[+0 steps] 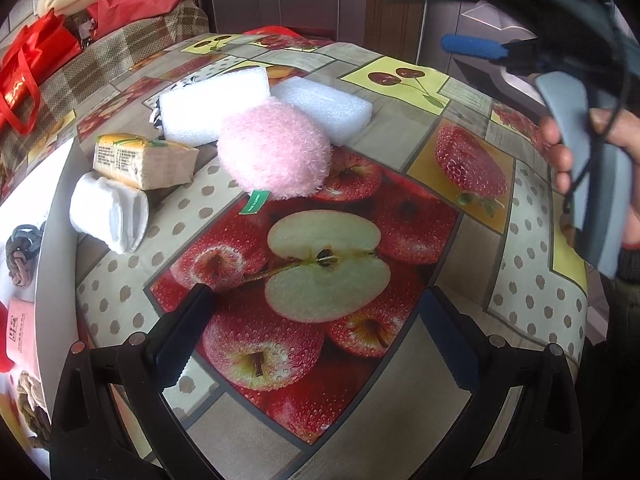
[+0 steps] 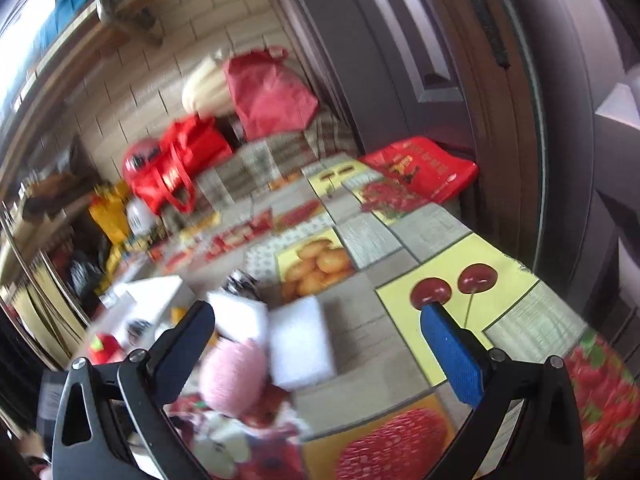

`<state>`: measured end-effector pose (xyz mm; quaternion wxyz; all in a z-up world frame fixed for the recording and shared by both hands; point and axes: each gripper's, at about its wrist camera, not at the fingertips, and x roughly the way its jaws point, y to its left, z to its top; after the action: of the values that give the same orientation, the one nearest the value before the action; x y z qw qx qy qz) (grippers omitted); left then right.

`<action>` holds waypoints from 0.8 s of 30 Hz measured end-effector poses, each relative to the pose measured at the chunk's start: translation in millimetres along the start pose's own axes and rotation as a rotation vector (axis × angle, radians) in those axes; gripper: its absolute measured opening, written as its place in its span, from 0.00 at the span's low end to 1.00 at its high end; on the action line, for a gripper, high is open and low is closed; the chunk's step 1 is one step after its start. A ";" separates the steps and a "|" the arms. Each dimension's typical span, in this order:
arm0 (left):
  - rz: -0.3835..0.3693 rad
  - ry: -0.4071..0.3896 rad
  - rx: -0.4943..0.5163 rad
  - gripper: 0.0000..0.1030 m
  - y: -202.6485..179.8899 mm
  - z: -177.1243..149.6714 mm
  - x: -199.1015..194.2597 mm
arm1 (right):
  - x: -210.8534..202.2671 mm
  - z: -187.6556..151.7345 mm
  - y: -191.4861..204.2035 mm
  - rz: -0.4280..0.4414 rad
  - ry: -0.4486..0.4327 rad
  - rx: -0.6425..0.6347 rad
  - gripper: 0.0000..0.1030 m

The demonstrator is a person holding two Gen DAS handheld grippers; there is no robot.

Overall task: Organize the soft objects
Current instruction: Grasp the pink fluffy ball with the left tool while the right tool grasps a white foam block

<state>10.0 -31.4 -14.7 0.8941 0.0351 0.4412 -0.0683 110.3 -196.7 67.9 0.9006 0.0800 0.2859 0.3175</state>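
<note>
Where foam blocks (image 1: 216, 104) crowd behind it, pink plush ball (image 1: 274, 150) beside tissue pack (image 1: 144, 161).

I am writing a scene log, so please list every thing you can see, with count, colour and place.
foam blocks: two, white, far side of table, touching the ball
fluffy ball: one, pink, green tag, table middle
paper packet: one, yellow-beige, left of ball
rolled socks: one roll, white, beside packet
tablecloth: one, fruit print, covers table
white box: one, left edge, holds knotted ropes
red bags: several, behind table
left gripper: black, blue pads, jaws open, empty
right gripper: same, jaws open, above table
hand: one, holding right gripper
</note>
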 end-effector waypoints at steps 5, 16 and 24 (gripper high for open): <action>-0.009 -0.107 -0.191 0.99 36.9 -0.9 -27.1 | 32.3 -7.0 -0.5 -0.069 0.195 -0.134 1.00; 0.091 -0.149 -0.059 1.00 34.8 40.0 -30.9 | 79.1 -31.8 38.0 -0.061 0.385 -0.435 0.92; 0.098 -0.159 -0.113 1.00 44.1 53.2 -21.8 | 93.6 -26.3 36.7 -0.056 0.394 -0.395 0.89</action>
<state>45.3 7.6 35.1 0.9290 0.0005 0.3700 -0.0019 135.6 -111.0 14.8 0.8342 -0.1683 0.3902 0.3515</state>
